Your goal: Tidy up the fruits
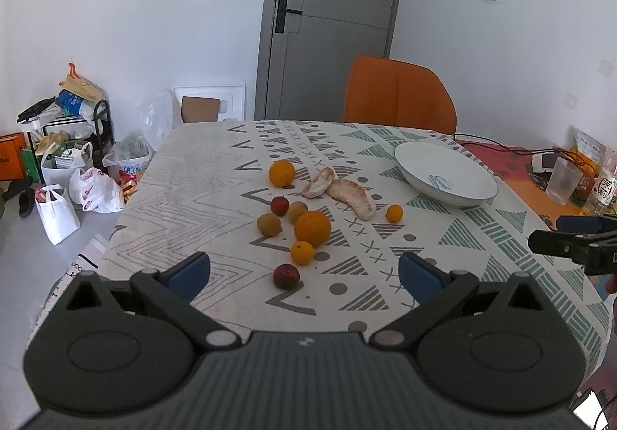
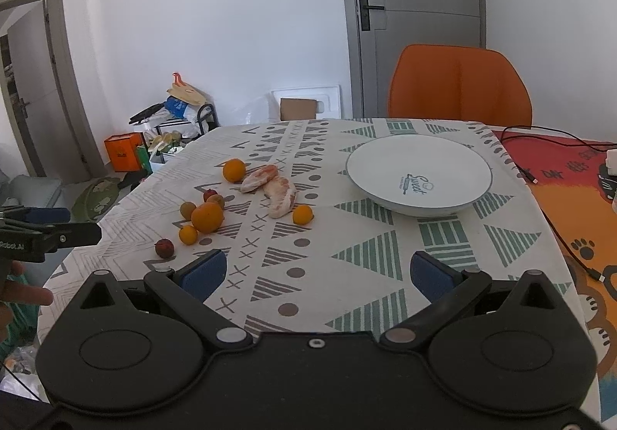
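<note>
Left gripper spread wide, empty, just behind plum; right gripper likewise agape, bowl ahead.

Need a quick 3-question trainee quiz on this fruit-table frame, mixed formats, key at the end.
1. True or false: the white bowl already holds fruit.
2. Multiple choice: the dark red fruit nearest the left gripper is (A) between its fingers and clamped, (B) lying on the tablecloth ahead of the open fingers, (C) in the bowl.
3. Fill in: the two peeled pomelo pieces lie between the fruit cluster and the ____.

Key: 1 false, the bowl is empty. 2 B. 3 bowl. Note that the right gripper is also open and holds nothing.
</note>
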### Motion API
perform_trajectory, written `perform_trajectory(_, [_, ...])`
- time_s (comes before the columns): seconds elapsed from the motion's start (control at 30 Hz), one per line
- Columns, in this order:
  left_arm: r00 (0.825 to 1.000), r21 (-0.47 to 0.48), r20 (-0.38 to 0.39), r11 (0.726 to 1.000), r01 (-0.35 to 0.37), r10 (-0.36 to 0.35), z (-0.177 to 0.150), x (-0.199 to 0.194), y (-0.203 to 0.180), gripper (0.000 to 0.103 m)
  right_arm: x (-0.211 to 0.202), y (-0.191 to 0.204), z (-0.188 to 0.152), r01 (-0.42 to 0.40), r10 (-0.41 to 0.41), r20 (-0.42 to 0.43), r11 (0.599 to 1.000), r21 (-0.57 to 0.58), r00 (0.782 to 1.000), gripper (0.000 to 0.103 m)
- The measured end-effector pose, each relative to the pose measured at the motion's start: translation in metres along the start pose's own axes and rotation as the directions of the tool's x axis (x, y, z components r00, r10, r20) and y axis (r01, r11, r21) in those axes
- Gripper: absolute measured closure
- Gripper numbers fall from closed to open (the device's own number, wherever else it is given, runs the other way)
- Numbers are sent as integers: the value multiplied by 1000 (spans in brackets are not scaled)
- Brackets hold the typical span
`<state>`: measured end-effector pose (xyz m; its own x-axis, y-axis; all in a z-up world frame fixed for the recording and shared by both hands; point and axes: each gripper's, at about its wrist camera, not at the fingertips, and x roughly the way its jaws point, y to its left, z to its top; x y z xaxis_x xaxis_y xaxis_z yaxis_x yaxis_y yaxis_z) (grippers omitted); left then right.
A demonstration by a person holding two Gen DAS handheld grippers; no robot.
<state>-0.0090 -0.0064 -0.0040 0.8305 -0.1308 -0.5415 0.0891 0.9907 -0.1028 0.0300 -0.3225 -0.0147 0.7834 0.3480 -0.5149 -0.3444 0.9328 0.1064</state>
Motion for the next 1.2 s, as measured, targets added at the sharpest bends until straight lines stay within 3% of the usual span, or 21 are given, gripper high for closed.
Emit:
perform_trajectory(0.6, [1000, -4, 9, 1000, -8, 8, 0, 1, 5, 0, 4, -4, 0, -10, 10, -13, 1000, 18, 1000, 0])
perform_trajectory(0.77, [1000, -13, 2, 1000, -1, 1, 3, 8, 11, 0, 10, -4, 4, -50, 51, -30, 999, 20, 998, 0])
perform_trajectory(0.97, [1000, -25, 24, 1000, 2, -1, 10, 15, 17, 0, 20, -1, 10, -45, 45, -44, 999, -7, 998, 0])
perform_trajectory(1.2, [1000, -24, 15, 1000, 9, -8, 10, 34, 20, 2, 45, -4, 18, -94, 96, -56, 995, 38, 994, 0])
